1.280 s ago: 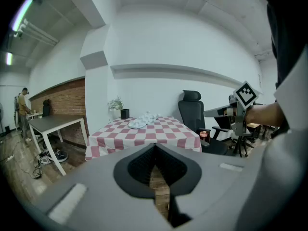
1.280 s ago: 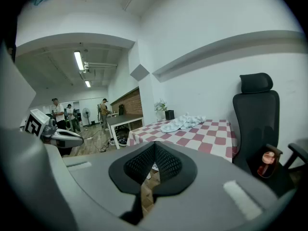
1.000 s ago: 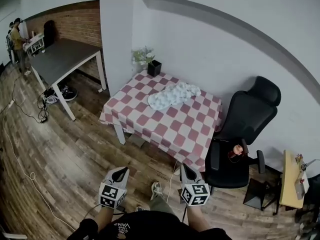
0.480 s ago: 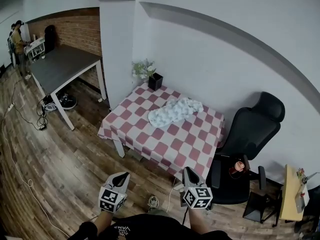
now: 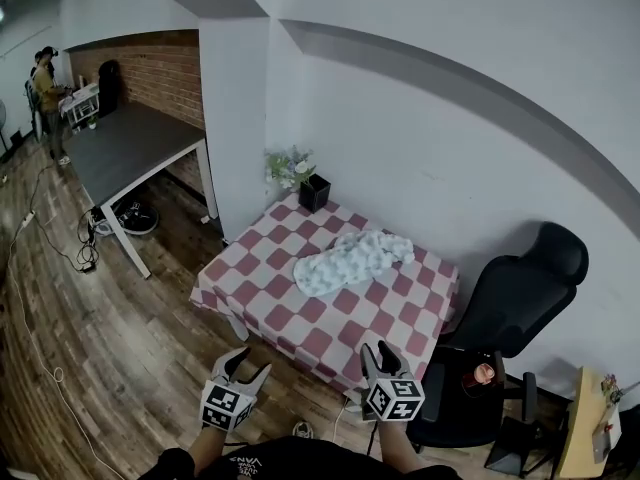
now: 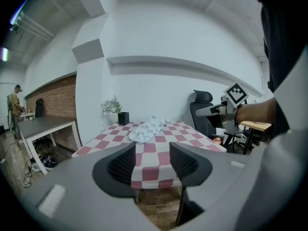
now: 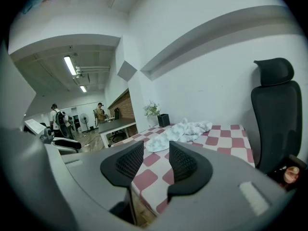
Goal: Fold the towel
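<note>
While short of the checkered worktop (image 5: 262,286) with its crumpled towel (image 5: 350,260), holding left tongs (image 5: 250,361) and right tongs (image 5: 382,352) just opened, both empty.

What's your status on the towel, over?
Left gripper and right gripper jaws just been opening, empty, short of checkered table. Towel crumpled on it, unfolded. Nothing blocking.

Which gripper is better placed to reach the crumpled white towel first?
Right, probably: the right gripper points almost straight at the crumpled white towel, the left gripper stands further aside. Both have just been opening, empty, short of the red-and-white checked table.
</note>
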{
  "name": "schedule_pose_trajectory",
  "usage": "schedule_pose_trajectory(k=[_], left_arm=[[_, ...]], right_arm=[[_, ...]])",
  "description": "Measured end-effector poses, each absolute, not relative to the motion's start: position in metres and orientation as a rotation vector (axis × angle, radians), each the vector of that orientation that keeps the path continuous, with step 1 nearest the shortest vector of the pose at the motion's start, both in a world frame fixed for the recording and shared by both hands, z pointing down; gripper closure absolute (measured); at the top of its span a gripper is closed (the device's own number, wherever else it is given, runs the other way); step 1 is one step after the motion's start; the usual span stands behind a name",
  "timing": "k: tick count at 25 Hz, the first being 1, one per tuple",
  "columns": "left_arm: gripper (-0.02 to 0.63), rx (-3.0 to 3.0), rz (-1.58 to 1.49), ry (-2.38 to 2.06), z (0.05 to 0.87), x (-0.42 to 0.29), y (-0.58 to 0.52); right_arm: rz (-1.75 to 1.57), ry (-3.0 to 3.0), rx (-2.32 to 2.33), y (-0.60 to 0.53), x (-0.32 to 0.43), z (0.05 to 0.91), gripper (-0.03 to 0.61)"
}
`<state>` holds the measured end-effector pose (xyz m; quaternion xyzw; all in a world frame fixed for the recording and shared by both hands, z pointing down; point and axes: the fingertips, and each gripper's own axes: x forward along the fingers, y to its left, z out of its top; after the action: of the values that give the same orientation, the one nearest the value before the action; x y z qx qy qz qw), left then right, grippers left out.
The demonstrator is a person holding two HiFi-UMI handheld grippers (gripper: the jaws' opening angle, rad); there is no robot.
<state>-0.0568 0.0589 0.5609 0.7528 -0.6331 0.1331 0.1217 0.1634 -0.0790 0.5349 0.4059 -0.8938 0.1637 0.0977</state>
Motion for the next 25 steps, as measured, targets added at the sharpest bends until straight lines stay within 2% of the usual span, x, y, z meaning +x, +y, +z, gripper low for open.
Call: schedule_pose_trajectory(k=[12,25], left_arm=[[0.41,2.18,0.426,-1.842,0.572,-0.082,-0.008],[0.41,2.5,0.502,-1.453,0.569,-0.144,-0.107]], right_arm=[[0.536,-2.631,1.225,-0.143,0.142,0.544,0.42],[0.603,-2.458,1.654,-0.165,0.1,0.532,0.42]])
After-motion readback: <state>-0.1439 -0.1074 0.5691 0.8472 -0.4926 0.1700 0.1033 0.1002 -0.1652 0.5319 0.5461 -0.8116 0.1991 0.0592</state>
